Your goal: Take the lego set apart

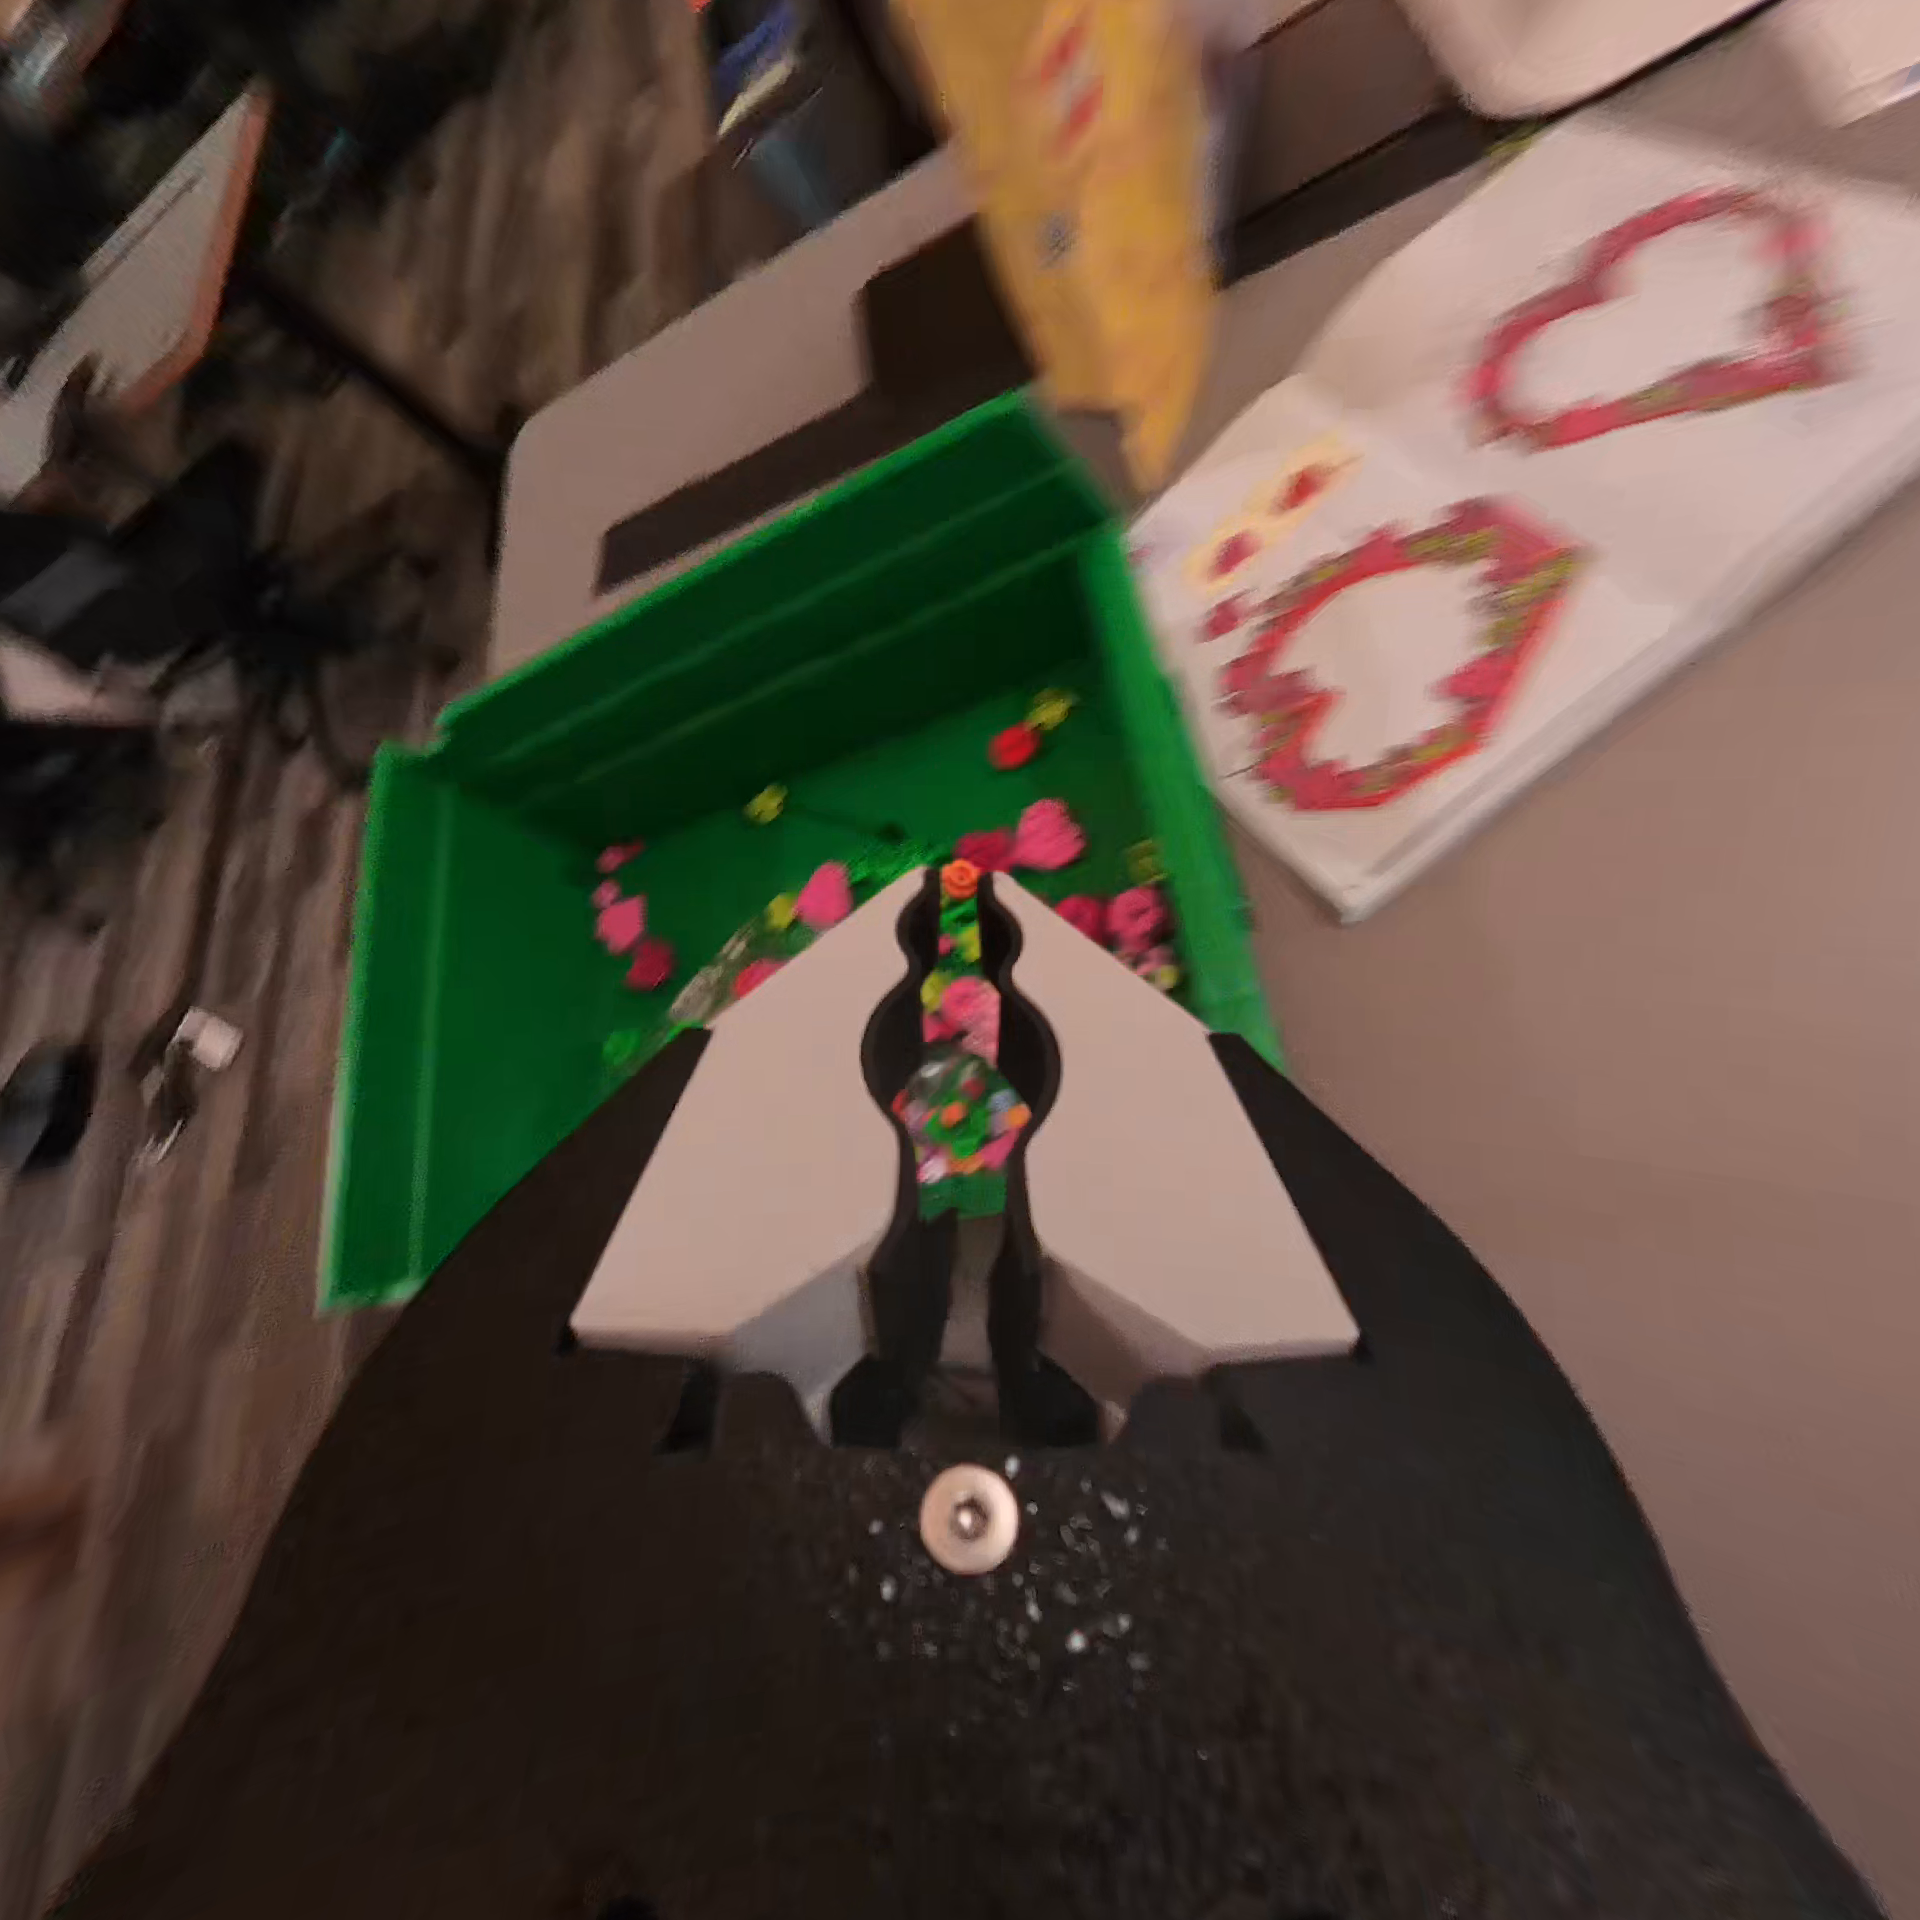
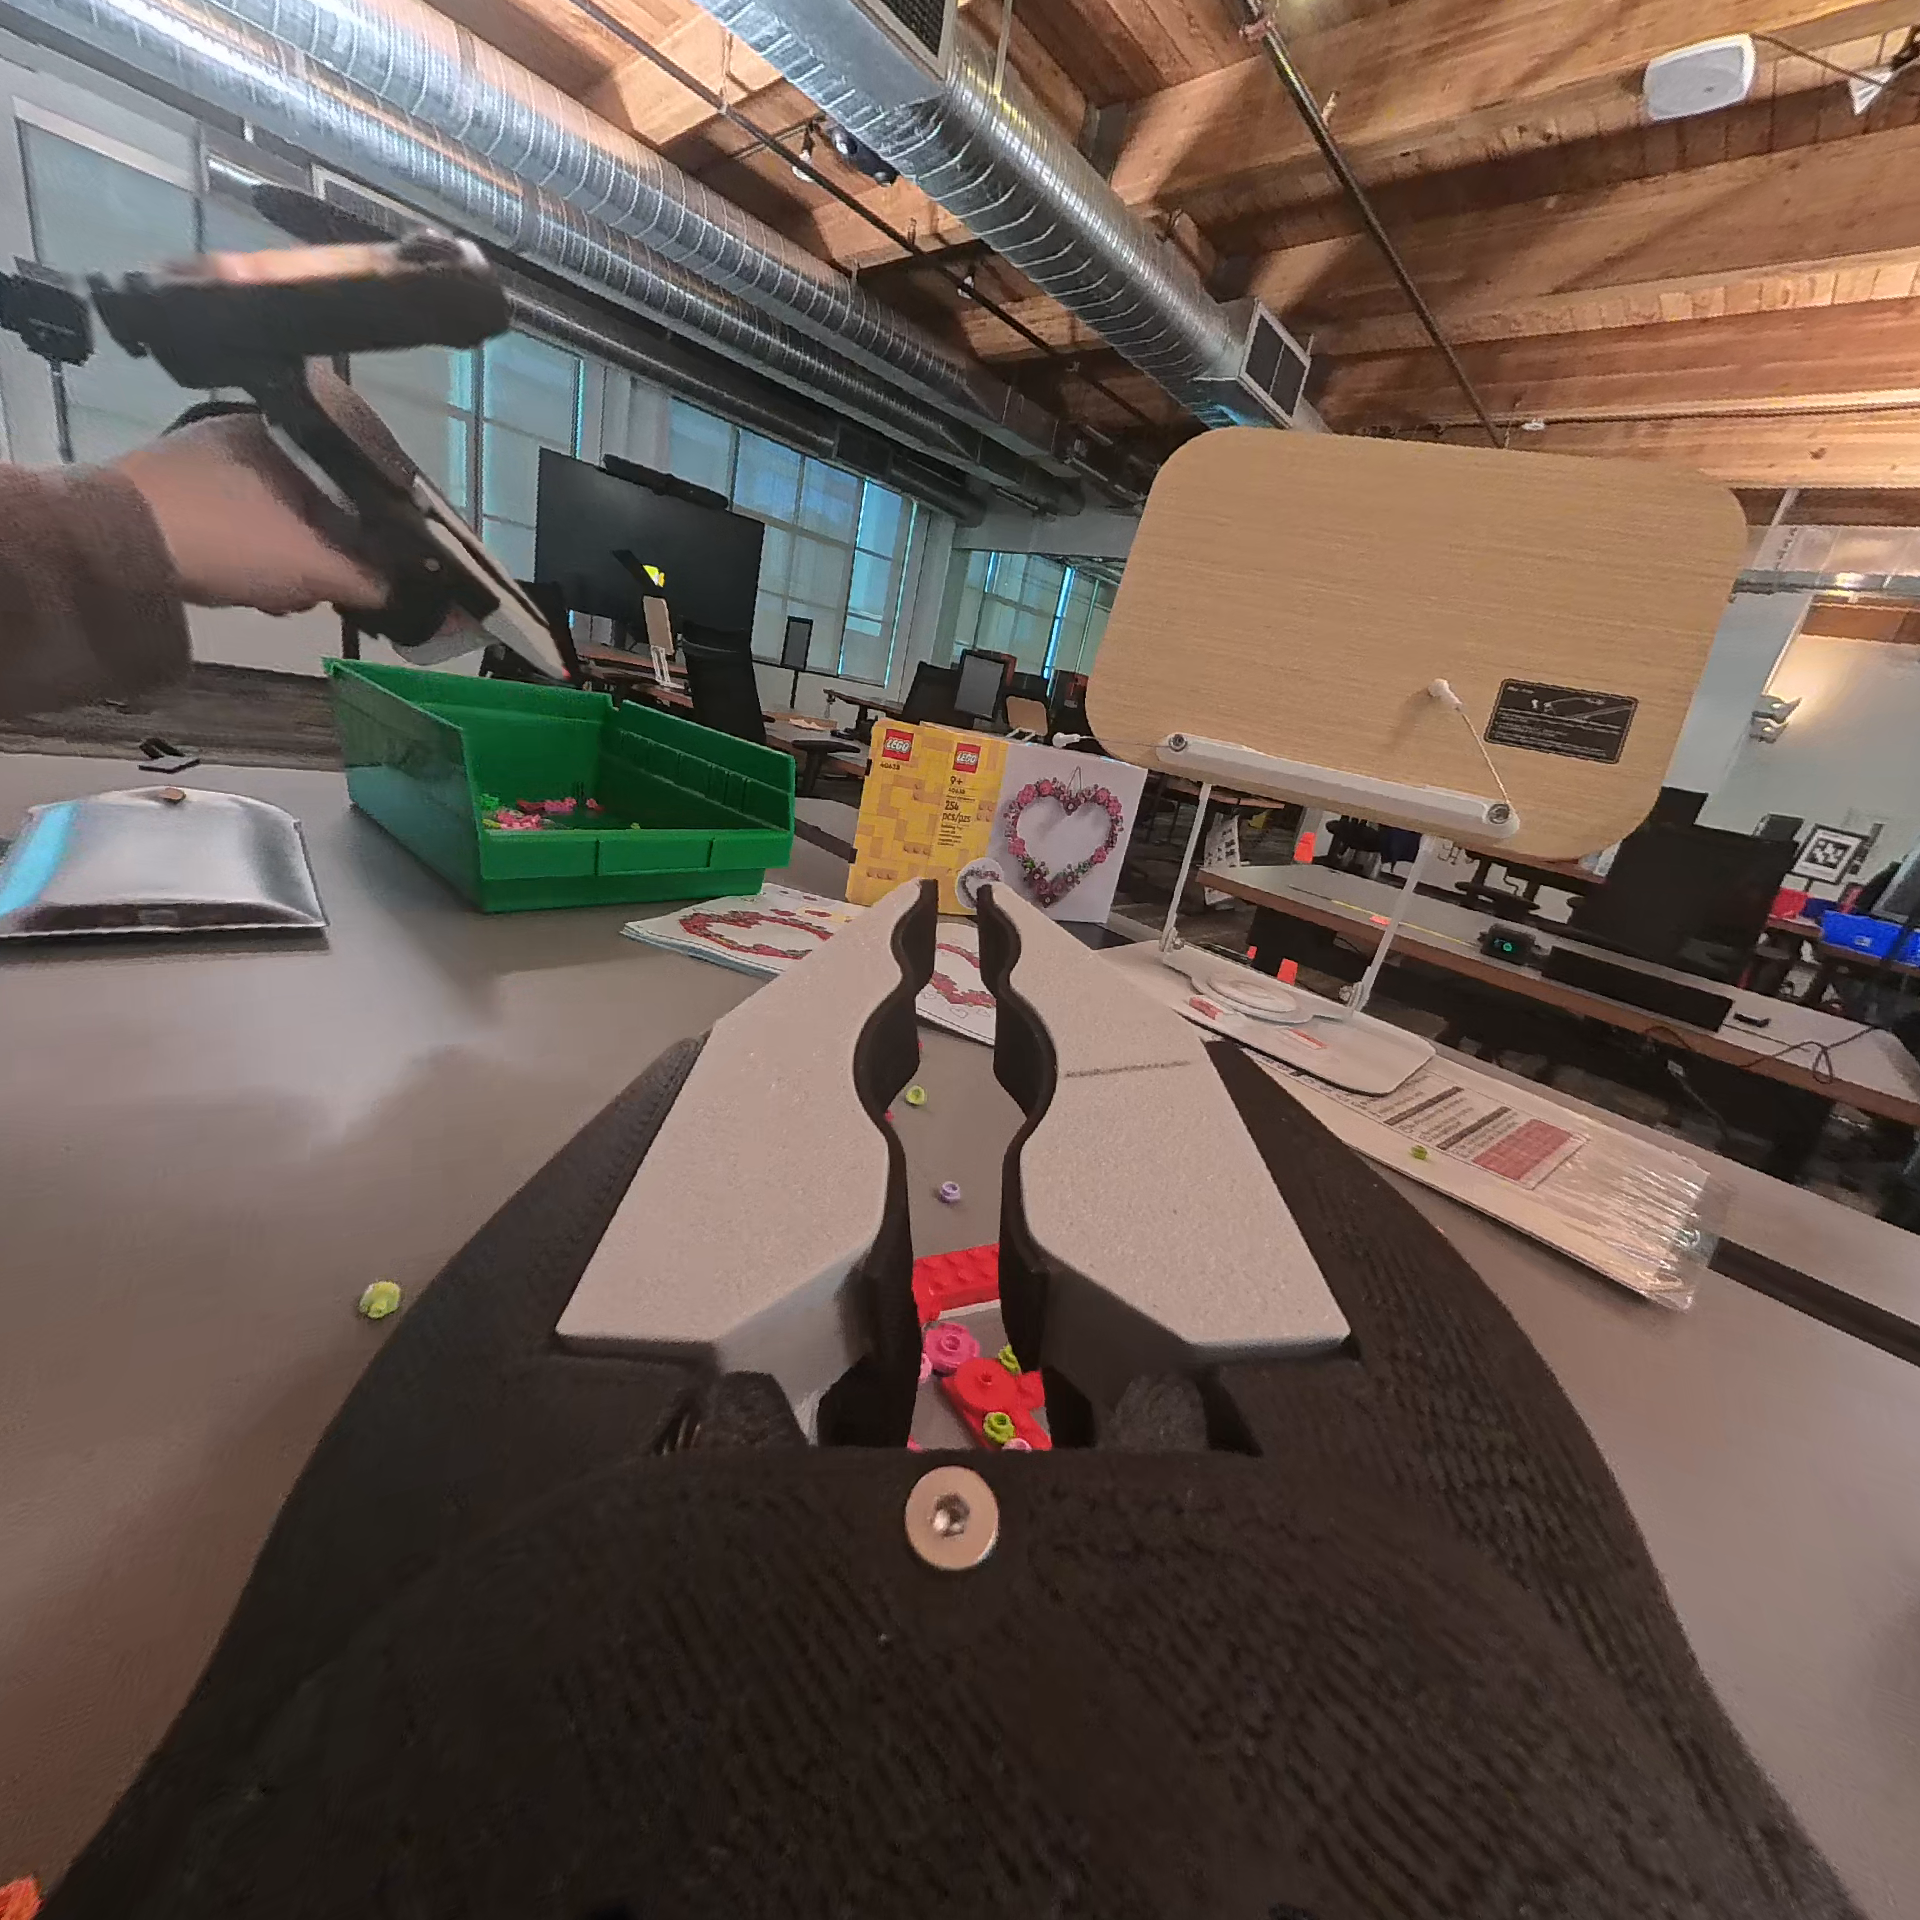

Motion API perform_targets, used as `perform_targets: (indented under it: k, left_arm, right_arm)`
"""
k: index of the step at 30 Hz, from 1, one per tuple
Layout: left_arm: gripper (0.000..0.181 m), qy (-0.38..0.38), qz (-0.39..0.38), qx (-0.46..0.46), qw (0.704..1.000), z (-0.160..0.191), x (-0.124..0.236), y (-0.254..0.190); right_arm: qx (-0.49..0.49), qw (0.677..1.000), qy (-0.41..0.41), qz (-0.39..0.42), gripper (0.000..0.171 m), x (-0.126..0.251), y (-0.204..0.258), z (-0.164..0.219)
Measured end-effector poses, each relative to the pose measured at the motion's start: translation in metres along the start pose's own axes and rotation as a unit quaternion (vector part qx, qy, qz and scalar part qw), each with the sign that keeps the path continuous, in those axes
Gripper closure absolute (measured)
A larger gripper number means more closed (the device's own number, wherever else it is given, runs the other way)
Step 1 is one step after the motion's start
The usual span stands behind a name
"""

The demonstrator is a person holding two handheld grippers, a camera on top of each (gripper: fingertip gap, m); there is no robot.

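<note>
Grey table (image 2: 260, 1091) | 1 green bin (image 1: 416, 1039) | L hand-held gripper (image 1: 961, 883) pinches 1 orange stud (image 1: 961, 878) | R hand-held gripper (image 2: 948, 896) slightly apart, empty

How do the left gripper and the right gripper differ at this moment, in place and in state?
The left gripper hangs over the green bin, pinching a small orange piece; the right gripper is low over the table, holding nothing. The left tilts downward; the right points level. Both have grey fingers on black bodies.

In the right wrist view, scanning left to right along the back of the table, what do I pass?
Silver pouch → green bin → yellow lego box → wooden book stand.
</note>
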State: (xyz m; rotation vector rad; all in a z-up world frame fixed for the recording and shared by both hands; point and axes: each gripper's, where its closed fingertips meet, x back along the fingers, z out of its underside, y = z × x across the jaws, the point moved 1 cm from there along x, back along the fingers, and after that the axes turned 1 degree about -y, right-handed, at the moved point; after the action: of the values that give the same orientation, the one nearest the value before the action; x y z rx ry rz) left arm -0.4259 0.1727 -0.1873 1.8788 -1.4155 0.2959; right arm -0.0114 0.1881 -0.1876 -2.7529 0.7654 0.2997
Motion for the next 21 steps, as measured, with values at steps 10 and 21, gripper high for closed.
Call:
perform_targets:
  k: [10,21]
  left_arm:
    - [0.086,-0.05,0.096,0.061,0.992,-0.022,0.006,-0.052]
    - [0.147,-0.127,0.445,-0.121,0.878,-0.02,0.061,-0.356]
  right_arm:
    - [0.0,1.0,-0.001,0.003,0.165,0.0,-0.001,0.0]
    - [0.001,1.0,-0.003,0.002,0.165,0.0,-0.001,-0.001]
